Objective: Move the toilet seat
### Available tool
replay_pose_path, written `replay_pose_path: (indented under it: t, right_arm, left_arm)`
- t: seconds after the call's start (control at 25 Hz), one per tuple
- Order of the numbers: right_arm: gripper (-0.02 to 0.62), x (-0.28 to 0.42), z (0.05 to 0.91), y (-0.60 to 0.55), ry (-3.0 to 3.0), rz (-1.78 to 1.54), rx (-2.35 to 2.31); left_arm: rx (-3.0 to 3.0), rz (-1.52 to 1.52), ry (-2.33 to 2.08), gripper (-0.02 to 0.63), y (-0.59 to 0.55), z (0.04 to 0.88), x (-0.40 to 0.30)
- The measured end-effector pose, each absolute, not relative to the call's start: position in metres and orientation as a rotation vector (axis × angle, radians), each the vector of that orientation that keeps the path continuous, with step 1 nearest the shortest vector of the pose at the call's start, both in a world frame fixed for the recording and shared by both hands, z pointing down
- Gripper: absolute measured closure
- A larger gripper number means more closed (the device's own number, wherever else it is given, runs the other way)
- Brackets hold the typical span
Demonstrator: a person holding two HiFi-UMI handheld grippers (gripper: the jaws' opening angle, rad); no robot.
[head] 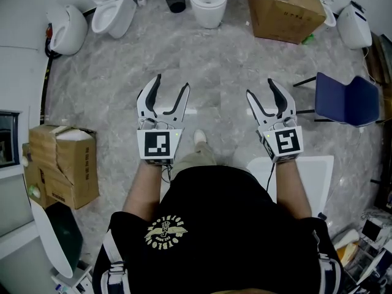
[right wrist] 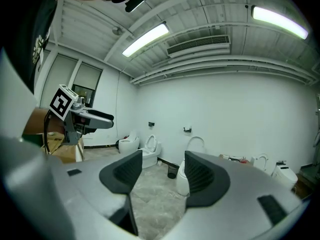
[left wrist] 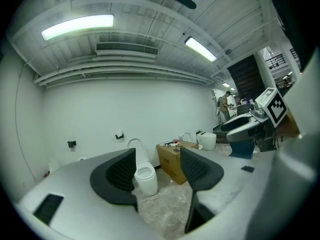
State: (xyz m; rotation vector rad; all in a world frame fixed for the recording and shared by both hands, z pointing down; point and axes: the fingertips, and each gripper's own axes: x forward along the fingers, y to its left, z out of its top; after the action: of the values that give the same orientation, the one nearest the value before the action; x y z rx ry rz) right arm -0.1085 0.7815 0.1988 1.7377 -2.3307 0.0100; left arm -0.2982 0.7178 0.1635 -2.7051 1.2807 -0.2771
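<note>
A white toilet (head: 208, 2) stands against the far wall straight ahead, its seat (left wrist: 135, 146) raised upright against the wall. It shows between the jaws in both gripper views: toilet (left wrist: 145, 179), toilet (right wrist: 182, 178). My left gripper (head: 171, 84) and right gripper (head: 260, 87) are held side by side at waist height over the marble floor, well short of the toilet. Both stand open with nothing between the fingers. The left gripper (left wrist: 157, 166) points at the bowl; the right gripper (right wrist: 160, 171) points just left of it.
More toilets (head: 113, 8) line the wall at the left and far right (head: 355, 26). A cardboard box (head: 285, 8) sits right of the middle toilet, a small black bin (head: 176, 3) to its left. A blue chair (head: 346, 100) is at right, another box (head: 61, 164) at left, and a white panel (head: 312, 176) lies on the floor.
</note>
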Motion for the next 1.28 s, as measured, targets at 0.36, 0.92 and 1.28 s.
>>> replay_pose_path:
  t: [0.36, 0.92, 1.28]
  right_arm:
    - [0.342, -0.113, 0.197, 0.719, -2.336, 0.026, 1.741]
    - [0.342, -0.147, 0.184, 0.629, -2.331, -0.021, 1.749]
    - [0.342, -0.151, 0.175, 0.619, -2.299, -0.038, 1.773]
  left_arm:
    - [-2.722, -0.295, 1.251, 0.344, 0.653, 0.164, -0.295]
    - [-2.730, -0.265, 1.229, 0.344, 0.569, 0.160, -0.326]
    - [-2.764, -0.263, 1.165, 0.344, 0.555, 0.165, -0.326]
